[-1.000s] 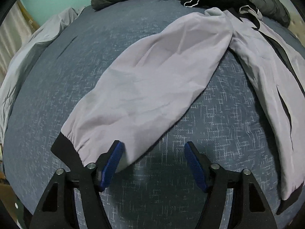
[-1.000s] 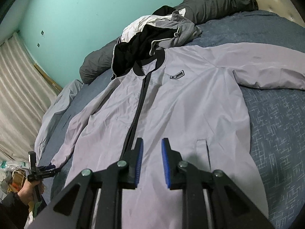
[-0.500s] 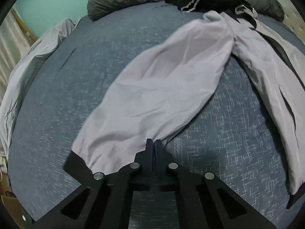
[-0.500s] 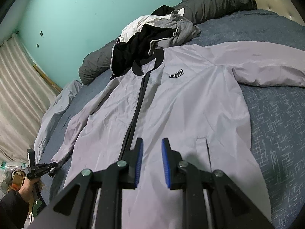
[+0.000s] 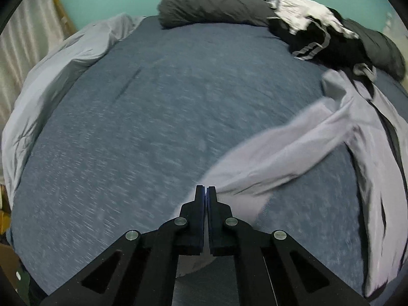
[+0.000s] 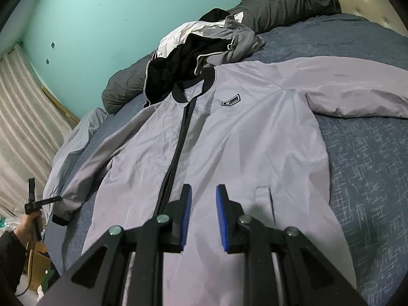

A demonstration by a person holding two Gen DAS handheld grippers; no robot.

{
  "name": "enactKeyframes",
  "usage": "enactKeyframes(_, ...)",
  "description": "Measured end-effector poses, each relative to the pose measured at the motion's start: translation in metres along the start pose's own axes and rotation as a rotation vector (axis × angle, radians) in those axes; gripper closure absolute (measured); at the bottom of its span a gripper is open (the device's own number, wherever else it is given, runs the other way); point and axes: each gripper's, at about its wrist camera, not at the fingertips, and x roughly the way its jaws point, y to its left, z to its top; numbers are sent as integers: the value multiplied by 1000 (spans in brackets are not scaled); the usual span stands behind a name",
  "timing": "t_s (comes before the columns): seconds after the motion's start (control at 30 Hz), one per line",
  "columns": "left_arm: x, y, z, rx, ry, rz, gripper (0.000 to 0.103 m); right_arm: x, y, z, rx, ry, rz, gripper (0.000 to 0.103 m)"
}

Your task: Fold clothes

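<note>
A light grey jacket [image 6: 229, 140] with a black zipper lies face up on the blue bed [image 5: 153, 127]. My left gripper [image 5: 205, 190] is shut on the jacket's left sleeve [image 5: 280, 158] near the cuff and holds it lifted off the bed. In the right wrist view that gripper [image 6: 57, 199] shows at the far left in a person's hand, with the black cuff [image 6: 60, 219] hanging below it. My right gripper [image 6: 203, 191] hovers over the jacket's lower front, its jaws a little apart with nothing between them. The other sleeve [image 6: 357, 97] lies spread out to the right.
A pile of black, white and grey clothes [image 6: 199, 51] sits just beyond the jacket's collar. A dark rolled duvet [image 5: 216, 7] lines the far edge. A pale grey blanket [image 5: 63, 63] drapes the left side. Curtain [image 6: 20, 127] and cardboard box [image 6: 38, 262] stand beyond.
The left gripper closed on the sleeve near its cuff, then rose and carried it to the right toward the jacket's body. The right gripper stayed still.
</note>
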Motion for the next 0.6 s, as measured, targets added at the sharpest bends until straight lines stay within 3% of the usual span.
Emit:
enactKeyframes(0.17,19,26,31,-23,15,82,101,5,2,-1,-13,12,-15,84)
enactKeyframes(0.37,35,63,60,-54,49,284,100,8,5,-2,-18,17,-23,84)
enactKeyframes(0.43,30,77,61,-98,35,287,100,10,8,-3,-22,20,-21,84)
enactKeyframes(0.6,4,80,33,-99,-36,160,94,12,12,-5,-22,28,-7,84)
